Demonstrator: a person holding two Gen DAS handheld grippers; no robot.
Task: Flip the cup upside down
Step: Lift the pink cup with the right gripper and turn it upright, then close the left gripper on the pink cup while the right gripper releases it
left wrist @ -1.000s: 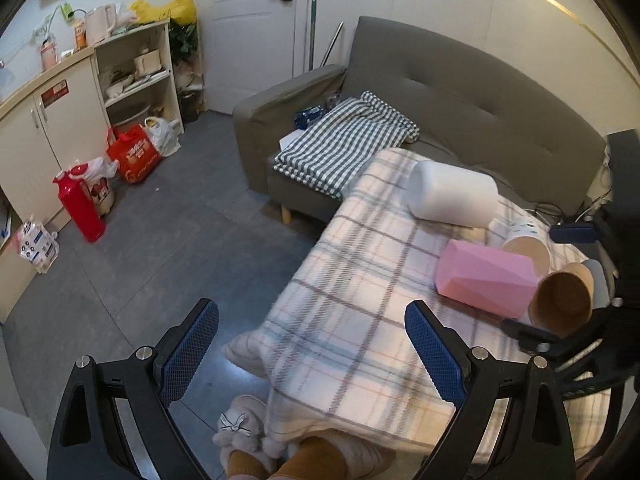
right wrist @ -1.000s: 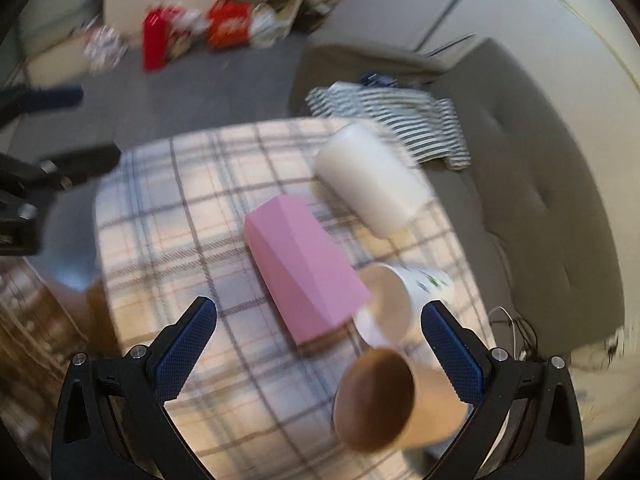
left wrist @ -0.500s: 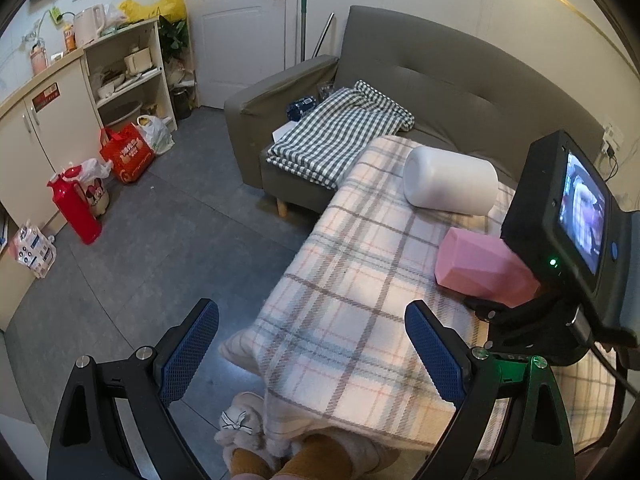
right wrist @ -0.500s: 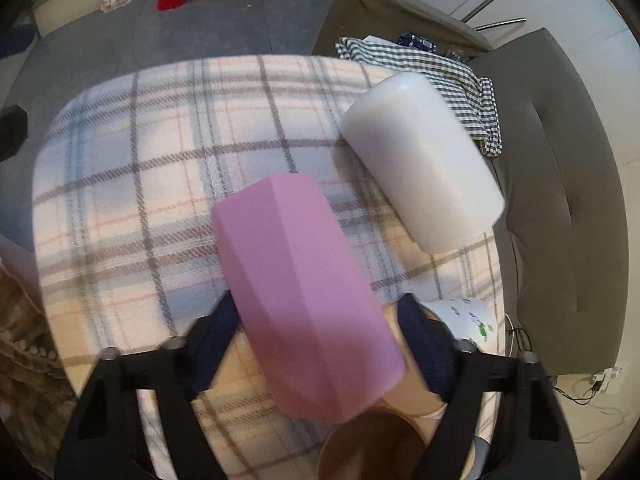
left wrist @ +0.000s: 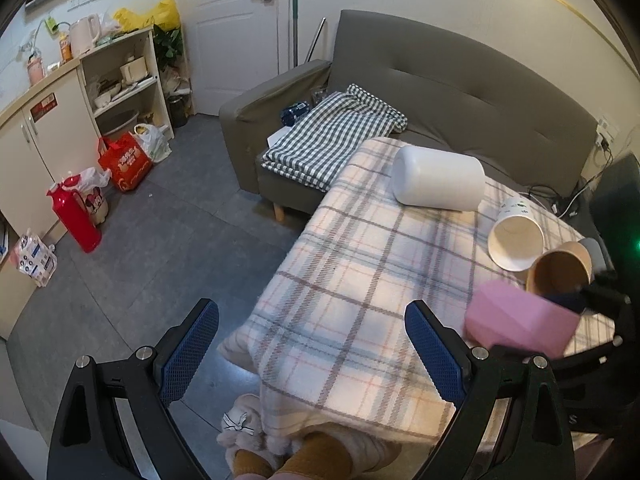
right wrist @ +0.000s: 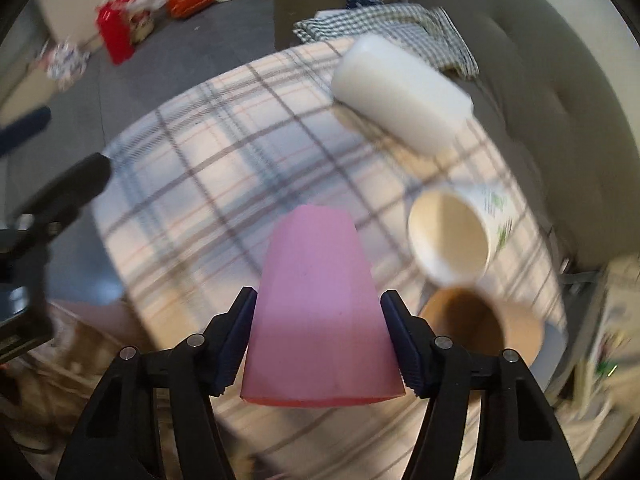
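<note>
My right gripper (right wrist: 318, 330) is shut on a pink faceted cup (right wrist: 316, 312) and holds it above the plaid tablecloth (right wrist: 208, 160), narrow closed end pointing away from me. The pink cup (left wrist: 520, 322) also shows at the right in the left wrist view, held by the right gripper's dark fingers (left wrist: 576, 300). My left gripper (left wrist: 312, 354) is open and empty, off the table's near left edge above the floor.
A white cylinder (right wrist: 400, 94) lies on its side at the far end of the table. A white paper cup (right wrist: 452, 236) and a brown paper cup (right wrist: 480, 328) lie on their sides to the right. A grey sofa (left wrist: 460, 92) stands behind the table.
My right gripper has closed on the pink cup, lifted it off the cloth and drawn it toward the near edge. The left gripper has stayed open and in place.
</note>
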